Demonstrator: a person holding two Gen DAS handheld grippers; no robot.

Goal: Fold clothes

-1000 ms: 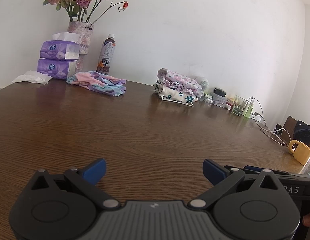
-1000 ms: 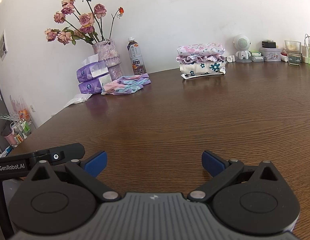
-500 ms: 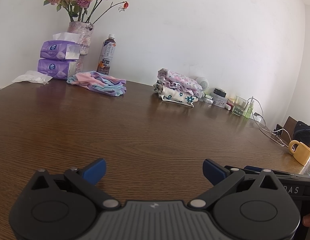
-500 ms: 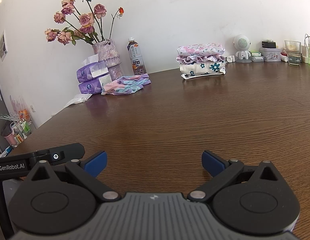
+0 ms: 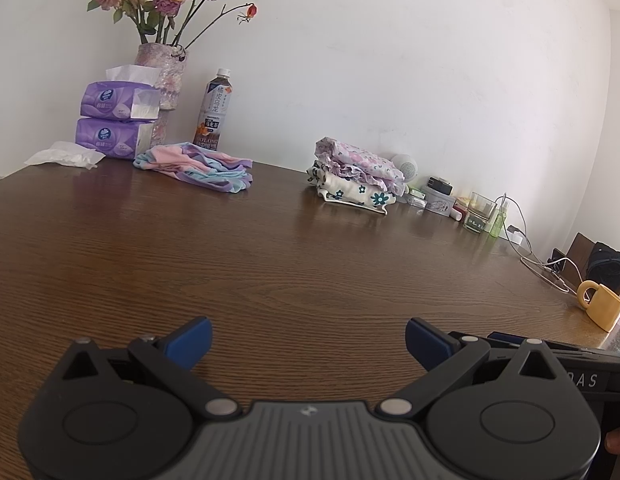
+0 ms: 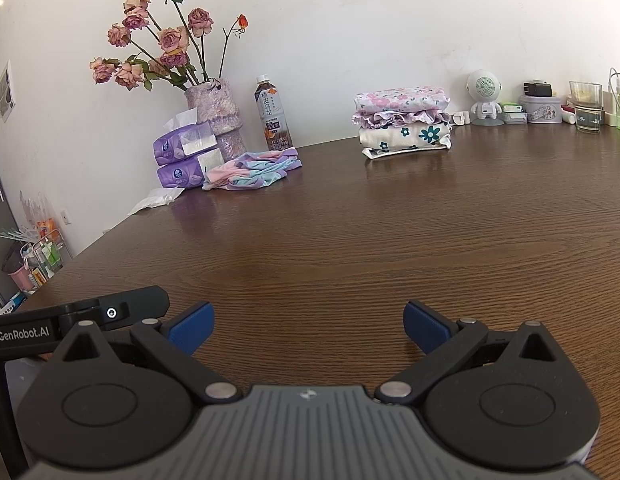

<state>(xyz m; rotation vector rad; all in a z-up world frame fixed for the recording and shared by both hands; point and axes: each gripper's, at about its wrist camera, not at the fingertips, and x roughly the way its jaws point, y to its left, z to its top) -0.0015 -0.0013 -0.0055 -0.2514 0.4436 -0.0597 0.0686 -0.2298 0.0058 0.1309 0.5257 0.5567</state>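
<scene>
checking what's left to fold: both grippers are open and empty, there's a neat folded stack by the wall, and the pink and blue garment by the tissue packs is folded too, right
Not quite. The pink and blue garment lies crumpled in a loose heap beside the tissue packs, not folded; the right wrist view shows it best. The rest holds: left gripper and right gripper are open and empty, and the folded stack sits neatly by the wall.

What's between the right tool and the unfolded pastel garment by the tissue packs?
Nothing visible. The right tool is open and empty, and only bare wooden table lies between it and the crumpled pastel garment. The tea bottle and tissue packs stand behind and beside the garment, not in the path.
</scene>
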